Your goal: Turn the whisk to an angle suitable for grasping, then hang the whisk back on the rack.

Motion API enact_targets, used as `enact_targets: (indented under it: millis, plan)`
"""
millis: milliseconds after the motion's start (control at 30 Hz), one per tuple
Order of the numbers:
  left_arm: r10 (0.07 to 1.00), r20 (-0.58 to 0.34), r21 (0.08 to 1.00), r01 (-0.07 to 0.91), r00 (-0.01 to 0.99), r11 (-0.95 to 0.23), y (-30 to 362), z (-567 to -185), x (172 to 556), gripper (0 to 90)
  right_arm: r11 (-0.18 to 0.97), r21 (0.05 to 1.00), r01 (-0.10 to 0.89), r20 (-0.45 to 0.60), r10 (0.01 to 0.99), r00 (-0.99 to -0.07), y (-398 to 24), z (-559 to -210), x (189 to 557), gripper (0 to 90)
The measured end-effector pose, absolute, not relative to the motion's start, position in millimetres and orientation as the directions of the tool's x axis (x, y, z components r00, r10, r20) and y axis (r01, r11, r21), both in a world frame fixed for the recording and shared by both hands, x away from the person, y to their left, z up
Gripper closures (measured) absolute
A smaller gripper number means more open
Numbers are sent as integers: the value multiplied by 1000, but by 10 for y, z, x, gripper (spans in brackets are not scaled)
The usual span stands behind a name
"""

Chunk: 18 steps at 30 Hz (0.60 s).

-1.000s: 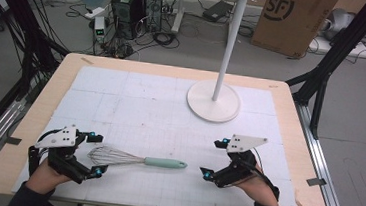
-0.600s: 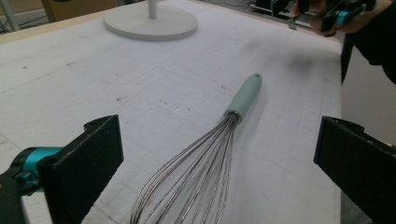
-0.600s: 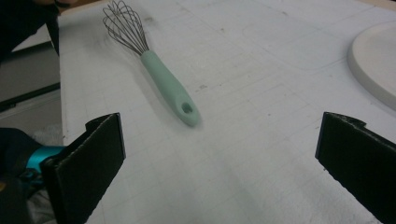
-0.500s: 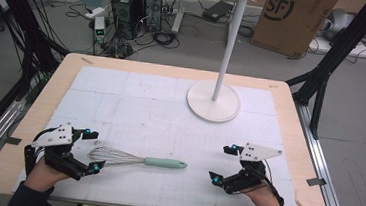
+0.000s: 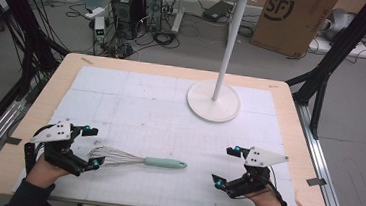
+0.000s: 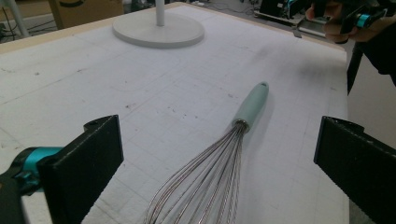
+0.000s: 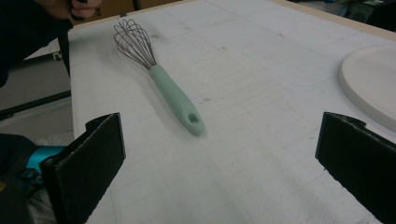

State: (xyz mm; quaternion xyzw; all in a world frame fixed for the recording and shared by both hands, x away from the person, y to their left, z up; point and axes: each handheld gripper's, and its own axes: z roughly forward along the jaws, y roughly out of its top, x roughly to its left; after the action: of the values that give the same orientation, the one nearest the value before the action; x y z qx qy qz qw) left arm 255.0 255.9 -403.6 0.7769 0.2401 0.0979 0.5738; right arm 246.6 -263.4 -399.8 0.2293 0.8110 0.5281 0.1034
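one cardboard box (image 5: 293, 20), print seemingly "sf", beyond whisk (image 5: 138, 160)

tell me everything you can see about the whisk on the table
The whisk lies flat on the white gridded mat, near the table's front edge. It has a balloon of thin silvery wire loops that looks like metal and a smooth mint-green handle with a hanging hole at its end. The wires point toward the left hand-held gripper, whose open jaws flank the wire tip without clearly touching it. The handle end points toward the right hand-held gripper, which is open and well apart from it.
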Motion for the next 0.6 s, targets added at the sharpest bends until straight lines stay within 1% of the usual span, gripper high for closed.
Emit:
enact_targets:
  millis: [133, 400, 600]
  plan:
    - [468, -132, 942, 258, 874, -216, 2566, -4010, 2542, 19, 338, 904, 263, 79, 471, -878, -2599, -4001, 2457, 1]
    - [436, -104, 934, 239, 894, -267, 2484, -3862, 2556, 19, 344, 903, 259, 79, 458, -886, -2575, -4017, 2467, 1]
    - [401, -124, 919, 258, 908, -299, 2446, -3847, 2584, 19, 357, 898, 258, 76, 452, -889, -2568, -4035, 2457, 1]
